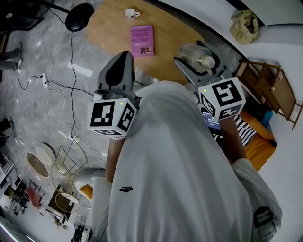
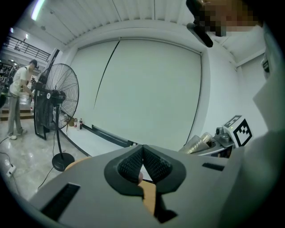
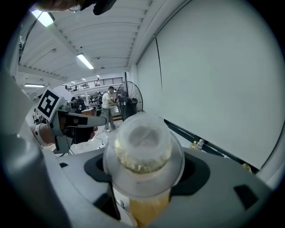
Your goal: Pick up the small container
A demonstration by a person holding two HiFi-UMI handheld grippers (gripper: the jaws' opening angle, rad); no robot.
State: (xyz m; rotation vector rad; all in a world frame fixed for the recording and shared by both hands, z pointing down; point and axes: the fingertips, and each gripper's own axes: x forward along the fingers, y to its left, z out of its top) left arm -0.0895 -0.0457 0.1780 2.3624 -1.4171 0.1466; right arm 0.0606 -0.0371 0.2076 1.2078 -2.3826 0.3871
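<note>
Cloth of a white shirt (image 1: 180, 160) across the middle of the head view, hiding both forearms and whatever lies under them. Above its edge, only the marker cubes and the jaws.

Right gripper (image 1: 201, 64) clamped on the small container (image 3: 143, 151), jaws spread wide round its clear body. From overhead, just a pale glassy blur over the right rim of the round wooden table (image 1: 170, 38). Much plainer in the right gripper view: lid end toward the camera, round and frosted, with a yellowish fill behind it, possibly crumbs or grain. Lower part cut off by the jaw bodies.

Left gripper (image 2: 143, 151) closed, ribbed pad tips touching, nothing held. Below the tips, a narrow wedge of gap with tabletop showing through.

Purple book (image 1: 142, 40) and white cup (image 1: 130, 13) on the table, plain from overhead only. Standing fan (image 2: 58, 95) and a distant person (image 2: 20, 100) at the left edge, shown by the gripper views and missing from the overhead one. At the right edge of the left gripper view, the other gripper side-on with the clear container lying tilted in it, partly cut off by the shirt.
</note>
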